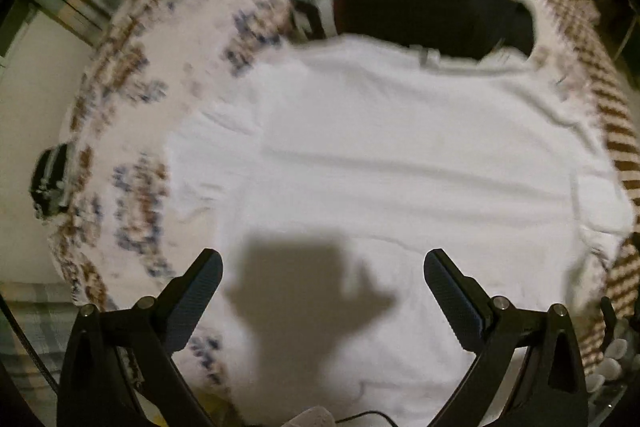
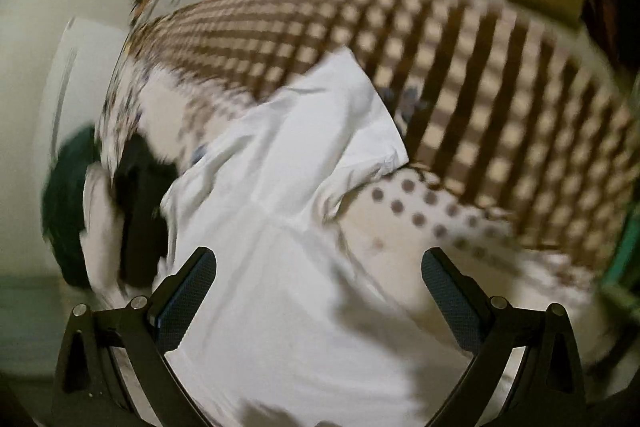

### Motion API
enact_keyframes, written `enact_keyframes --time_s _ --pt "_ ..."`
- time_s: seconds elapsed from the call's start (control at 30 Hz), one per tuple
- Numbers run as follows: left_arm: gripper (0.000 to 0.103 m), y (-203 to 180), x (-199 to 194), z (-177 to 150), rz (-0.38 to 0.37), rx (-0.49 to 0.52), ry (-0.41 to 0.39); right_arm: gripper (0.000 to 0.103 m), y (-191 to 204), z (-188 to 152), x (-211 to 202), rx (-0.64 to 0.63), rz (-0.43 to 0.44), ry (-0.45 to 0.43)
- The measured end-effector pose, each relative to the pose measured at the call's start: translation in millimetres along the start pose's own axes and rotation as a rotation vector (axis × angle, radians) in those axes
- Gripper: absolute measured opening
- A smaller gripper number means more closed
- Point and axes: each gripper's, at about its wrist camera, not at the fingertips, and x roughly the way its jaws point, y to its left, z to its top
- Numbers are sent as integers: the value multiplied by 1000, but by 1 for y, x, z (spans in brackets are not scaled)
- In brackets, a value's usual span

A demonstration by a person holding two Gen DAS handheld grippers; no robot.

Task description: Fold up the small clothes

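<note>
My white T-shirt (image 1: 400, 163) lies spread flat on the patterned bedcover (image 1: 132, 131), so I judge the fold has yet to start. My left gripper (image 1: 322, 271) hangs over it, jaws wide and empty; my right gripper (image 2: 320, 269) gapes too, near the sleeve (image 2: 340, 119). Next I'd pinch that sleeve and fold inward

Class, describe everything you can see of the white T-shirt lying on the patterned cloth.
The white T-shirt is plain, soft-looking fabric, spread mostly flat on the patterned cloth, with shallow creases across its body. A short sleeve lies out towards the brown checked part. A dark garment lies at its far edge. The left gripper and right gripper hover open above it, gripping nothing; a shadow falls on the near fabric.
</note>
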Motion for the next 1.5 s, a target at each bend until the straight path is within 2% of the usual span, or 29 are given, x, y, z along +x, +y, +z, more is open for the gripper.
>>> enact_keyframes --time_s 0.13,0.27,0.4,0.5,0.63,0.77,0.97,1.0,1.03,1.07,1.1,1.13,1.2,1.23,1.37,1.5 --pt "103 -21 53 8 1 -4 49 103 -46 20 43 206 132 -42" --pt "103 -38 86 14 -2 1 76 103 -58 24 61 278 227 -117" --pt "103 -46 98 17 -9 2 75 103 -56 22 69 278 308 -188" --pt "103 -47 101 18 -19 -6 71 99 -50 20 71 256 375 -196" --pt "103 -48 105 21 -23 -17 73 91 -34 22 81 236 389 -200" --pt "103 -49 105 22 -27 -24 74 91 -31 28 83 218 409 -229" --pt "103 -48 106 21 -33 -31 65 90 -8 53 92 139 423 -286" --pt "103 -48 105 21 -36 -34 66 85 -2 56 93 128 423 -290" --pt "103 -48 105 20 -39 -38 66 67 4 59 93 112 417 -288" --pt "103 -47 105 19 -43 -44 66 56 9 61 94 101 406 -280" --pt "103 -45 104 19 -46 -47 66 40 13 65 95 92 391 -271" --pt "103 -44 104 19 -49 -51 67 33 19 67 96 81 373 -265" --pt "103 -40 103 19 -57 -58 66 28 30 71 96 43 323 -270" --pt "103 -38 103 20 -59 -62 63 19 36 71 95 16 288 -273" --pt "103 -23 98 20 -63 -90 37 17 84 57 80 -165 203 -295" --pt "103 3 98 21 -65 -144 35 17 154 15 75 -451 145 -292"
